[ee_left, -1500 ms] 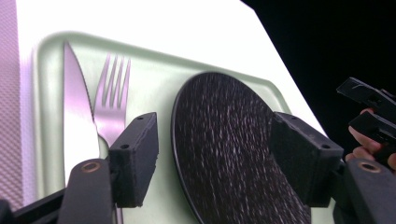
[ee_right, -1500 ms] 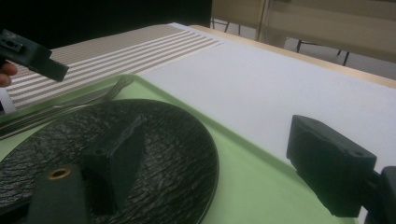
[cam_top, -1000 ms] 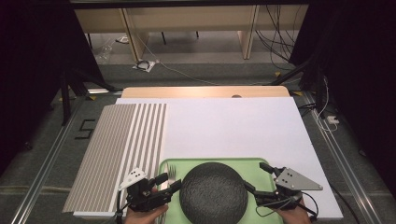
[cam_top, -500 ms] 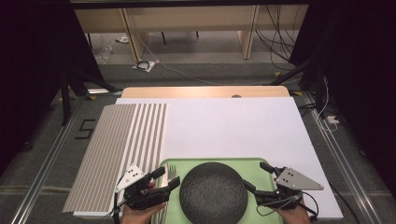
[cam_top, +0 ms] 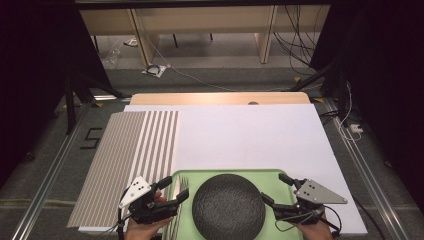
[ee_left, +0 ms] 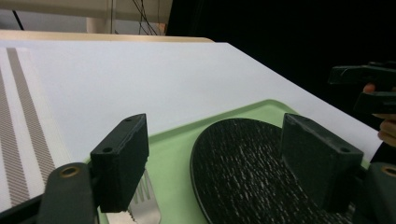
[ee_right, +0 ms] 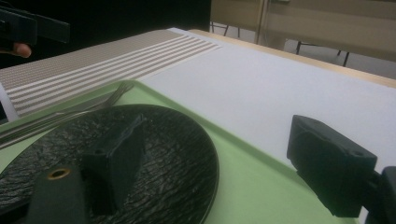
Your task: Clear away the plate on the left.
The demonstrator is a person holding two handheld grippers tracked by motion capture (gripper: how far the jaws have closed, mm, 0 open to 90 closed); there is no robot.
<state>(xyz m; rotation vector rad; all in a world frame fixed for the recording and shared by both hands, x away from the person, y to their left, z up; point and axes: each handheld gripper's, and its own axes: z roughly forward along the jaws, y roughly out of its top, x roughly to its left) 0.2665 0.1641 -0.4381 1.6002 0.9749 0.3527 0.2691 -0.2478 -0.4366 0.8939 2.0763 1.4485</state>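
A green tray [cam_top: 272,180] lies at the near edge of the white table. On it rests a round black textured plate [cam_top: 228,206], with a metal fork [cam_top: 179,192] along the tray's left side. My left gripper [cam_top: 174,189] stands open over the fork, its jaws pointing at the plate's left rim. In the left gripper view the fork [ee_left: 144,205] shows under the left jaw, and the plate [ee_left: 243,172] lies between the jaws. My right gripper [cam_top: 276,190] is open at the plate's right rim. One of its jaws hangs over the plate [ee_right: 154,149] and the other over the tray [ee_right: 252,177].
A grey-and-white striped placemat [cam_top: 125,160] covers the table's left part. The white tabletop [cam_top: 250,135] stretches beyond the tray to a wooden edge [cam_top: 215,98]. Dark floor with cables and table legs lies behind.
My left gripper has shifted slightly left and turned a little over the fork. The right gripper, plate and tray have stayed in place.
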